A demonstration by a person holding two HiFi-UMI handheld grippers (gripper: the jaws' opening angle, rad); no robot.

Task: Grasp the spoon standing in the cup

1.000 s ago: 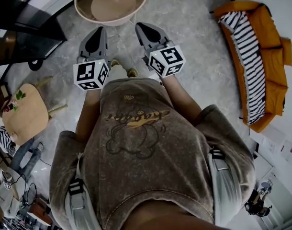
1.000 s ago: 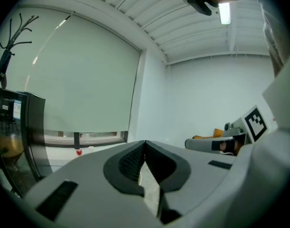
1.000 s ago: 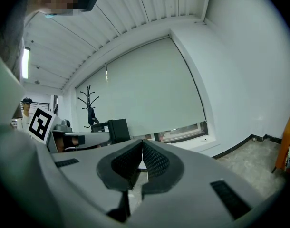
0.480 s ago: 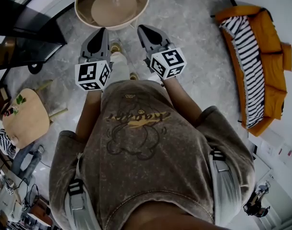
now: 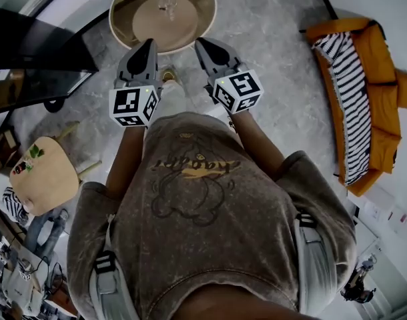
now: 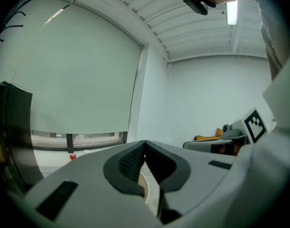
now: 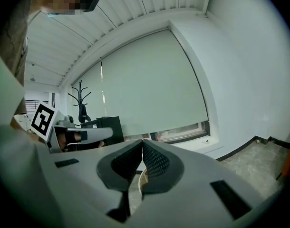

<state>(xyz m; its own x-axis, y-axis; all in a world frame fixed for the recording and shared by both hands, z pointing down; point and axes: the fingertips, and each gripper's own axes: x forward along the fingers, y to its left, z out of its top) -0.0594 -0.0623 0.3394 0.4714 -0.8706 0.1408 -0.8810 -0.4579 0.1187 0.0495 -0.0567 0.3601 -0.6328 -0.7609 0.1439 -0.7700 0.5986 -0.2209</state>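
Note:
A small clear cup (image 5: 167, 5) stands near the middle of a round beige table (image 5: 203, 5) at the top of the head view; it is too small to make out the spoon. My left gripper (image 5: 149, 43) is held out in front of the person's chest with its tip at the table's near rim, jaws shut and empty. My right gripper (image 5: 201, 42) is beside it at the same height, also shut with nothing held. In the left gripper view the ribbed pads (image 6: 130, 160) meet, and in the right gripper view the pads (image 7: 157, 163) are likewise pressed together.
An orange sofa (image 5: 380, 105) with a striped cloth (image 5: 347, 79) lies on the right. A dark cabinet (image 5: 37, 52) stands at the left and a small wooden stool (image 5: 43, 175) below it. The floor is grey stone. A coat stand (image 7: 82, 101) shows in the right gripper view.
The round table has come closer and lower in the head view, and both grippers now reach its near rim. Both stay shut.

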